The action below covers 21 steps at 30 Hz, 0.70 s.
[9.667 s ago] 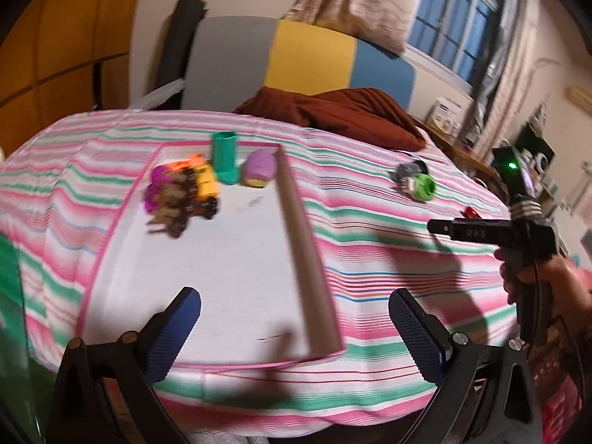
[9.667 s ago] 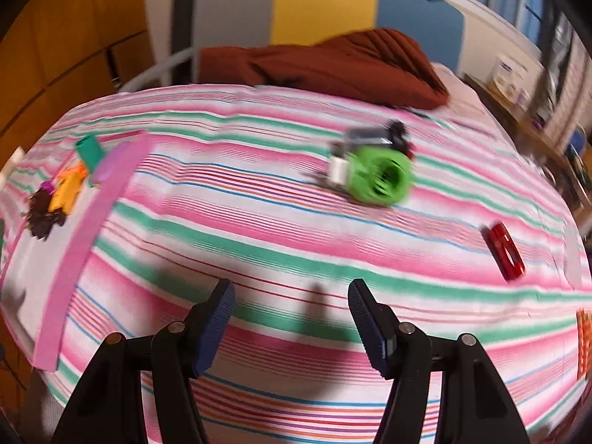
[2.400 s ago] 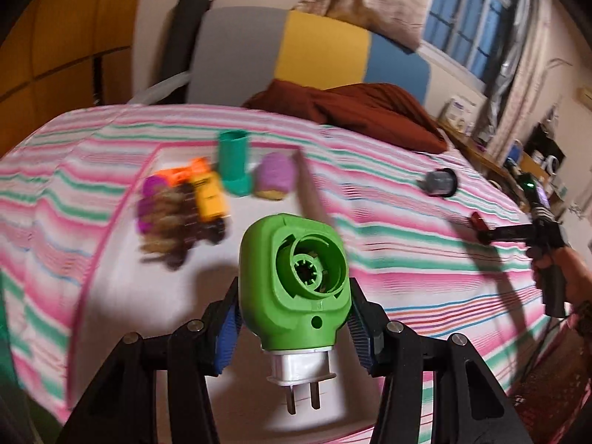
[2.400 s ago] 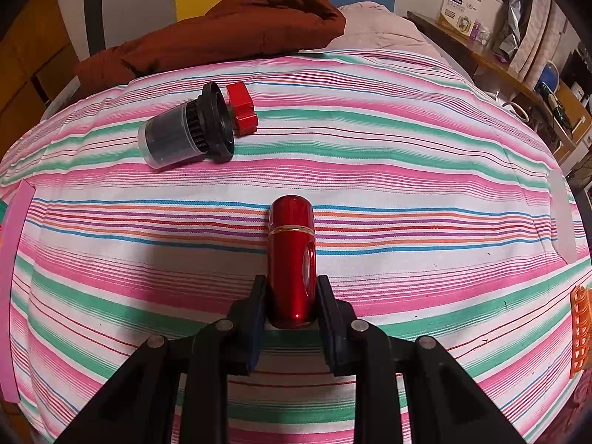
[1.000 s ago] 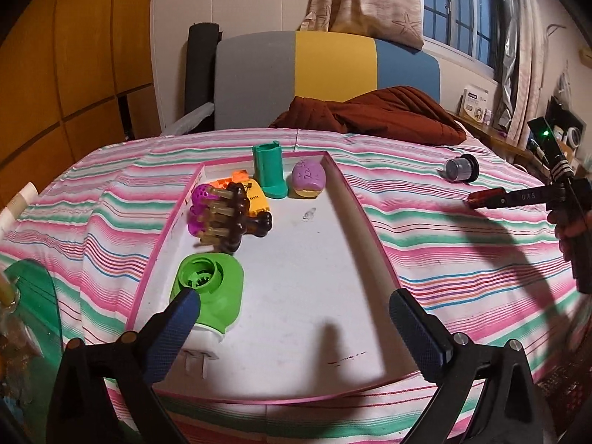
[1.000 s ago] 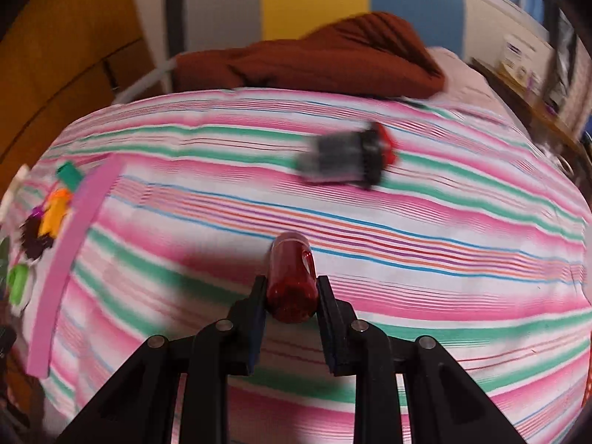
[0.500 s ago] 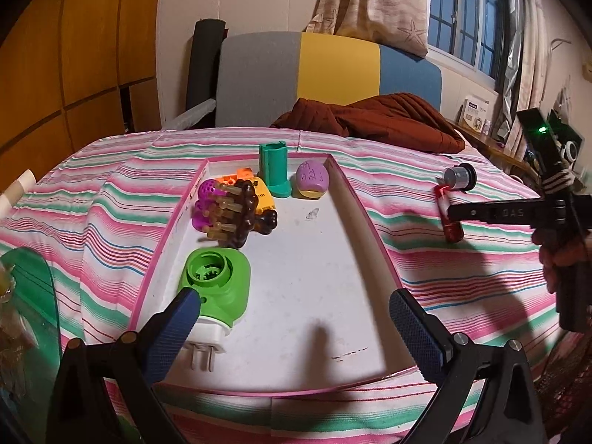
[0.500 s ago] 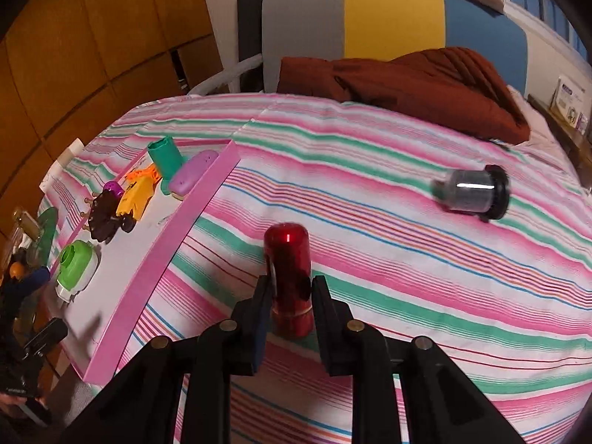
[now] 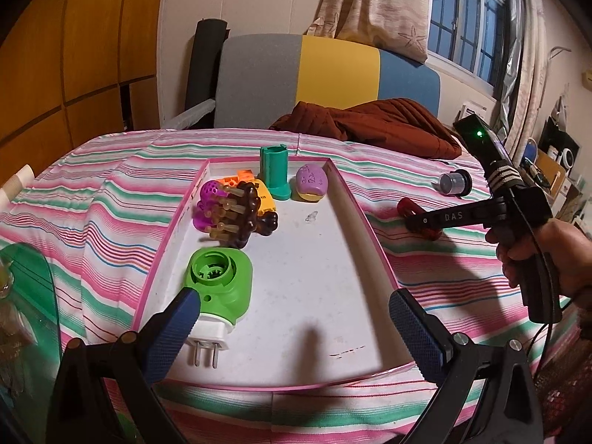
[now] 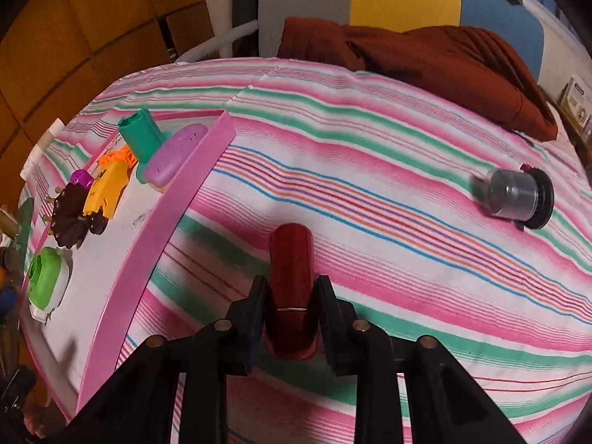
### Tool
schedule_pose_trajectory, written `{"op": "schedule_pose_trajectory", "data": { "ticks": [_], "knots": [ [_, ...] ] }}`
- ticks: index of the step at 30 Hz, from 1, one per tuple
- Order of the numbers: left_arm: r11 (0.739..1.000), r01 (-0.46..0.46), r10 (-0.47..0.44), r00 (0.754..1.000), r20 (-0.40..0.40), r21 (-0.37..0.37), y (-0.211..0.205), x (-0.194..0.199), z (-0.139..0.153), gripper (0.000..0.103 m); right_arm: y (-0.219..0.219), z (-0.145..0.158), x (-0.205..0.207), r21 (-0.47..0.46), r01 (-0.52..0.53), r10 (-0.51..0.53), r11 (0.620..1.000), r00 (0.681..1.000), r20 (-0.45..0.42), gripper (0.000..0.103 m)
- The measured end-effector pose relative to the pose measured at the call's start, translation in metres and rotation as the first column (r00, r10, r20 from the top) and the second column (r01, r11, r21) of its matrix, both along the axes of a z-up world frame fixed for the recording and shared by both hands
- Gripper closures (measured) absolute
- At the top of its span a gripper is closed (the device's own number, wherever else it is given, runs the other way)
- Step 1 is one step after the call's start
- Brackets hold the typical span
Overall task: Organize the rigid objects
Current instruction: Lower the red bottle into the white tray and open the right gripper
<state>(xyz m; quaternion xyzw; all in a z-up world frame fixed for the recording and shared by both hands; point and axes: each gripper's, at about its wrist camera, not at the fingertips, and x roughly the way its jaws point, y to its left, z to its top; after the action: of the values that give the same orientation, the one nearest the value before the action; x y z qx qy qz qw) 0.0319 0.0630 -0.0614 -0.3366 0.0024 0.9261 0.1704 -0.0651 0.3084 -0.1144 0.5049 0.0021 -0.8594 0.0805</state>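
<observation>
Since a second ago the right gripper has carried the red tube from the open stripes toward the pink-rimmed tray, and the tube now hangs just beside the tray's right wall, not yet over it. Its jaws are opening slightly at this moment, yet the tube sits between the pads and looks gripped low on its body, its rounded end pointing forward and down.

Over on the other side, the left gripper hovers above the tray's near end with its jaws wide and nothing between them. The green plug-in device lies on the tray floor just by its left finger, prongs toward the camera (apparently already delivered).

Further back in the tray sit a brown hairbrush, a yellow toy, a teal holder and a purple oval case. A dark cylindrical jar lies on the striped cloth, well apart from the tray.

By my reading, the step in hand is ferrying the tube into the tray. Next it needs lifting over the pink wall, setting on bare floor clear of the plug-in device, then releasing. The jar would be left to fetch.
</observation>
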Motion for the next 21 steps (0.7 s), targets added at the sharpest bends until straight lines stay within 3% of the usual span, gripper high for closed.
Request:
{"op": "schedule_pose_trajectory", "data": {
  "ticks": [4,11,17,21],
  "knots": [
    [1.000,-0.012,0.012,1.000,0.007,0.016,-0.004,-0.002,-0.001,0.000,0.000,0.009,0.005,-0.081,0.010,-0.011,0.997,1.000,-0.006,0.077],
    [0.999,-0.023,0.023,1.000,0.020,0.033,-0.009,-0.003,-0.004,0.000,-0.038,0.043,0.016,-0.172,-0.086,0.073,0.981,0.994,-0.083,0.077],
    [0.998,-0.040,0.039,0.999,0.020,0.043,-0.016,-0.002,-0.004,0.000,-0.083,0.056,0.020,-0.169,-0.181,0.160,0.969,0.978,-0.134,0.077],
    [0.997,-0.055,0.054,0.998,0.023,0.047,-0.021,-0.002,-0.005,0.000,-0.104,0.054,0.017,-0.171,-0.210,0.191,0.963,0.974,-0.119,0.077]
  ]
}}
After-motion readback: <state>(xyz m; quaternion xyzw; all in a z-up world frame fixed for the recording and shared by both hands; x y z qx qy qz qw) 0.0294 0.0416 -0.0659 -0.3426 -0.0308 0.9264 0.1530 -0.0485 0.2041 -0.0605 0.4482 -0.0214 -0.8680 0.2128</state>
